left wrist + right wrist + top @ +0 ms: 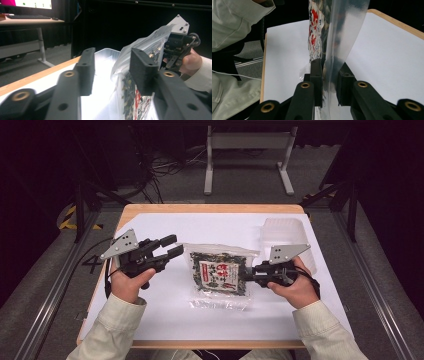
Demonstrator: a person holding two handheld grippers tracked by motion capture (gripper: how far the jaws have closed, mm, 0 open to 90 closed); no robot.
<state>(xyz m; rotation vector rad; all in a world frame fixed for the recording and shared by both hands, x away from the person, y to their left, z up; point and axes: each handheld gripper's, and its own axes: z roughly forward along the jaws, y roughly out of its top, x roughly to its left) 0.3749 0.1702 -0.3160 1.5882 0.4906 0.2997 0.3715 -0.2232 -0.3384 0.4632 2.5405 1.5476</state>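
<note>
While the right tongs [248, 271] pinch the right edge of the clear bag [220, 272], the bag hangs lifted over the middle of the white bench [165, 315]. Dark dried bits and a red-and-white label sit inside it. An empty clear plastic tub [284, 231] stands at the far right. The left tongs [172, 246] are partly open, holding nothing, just left of the bag. Bare bench lies all around.
</note>
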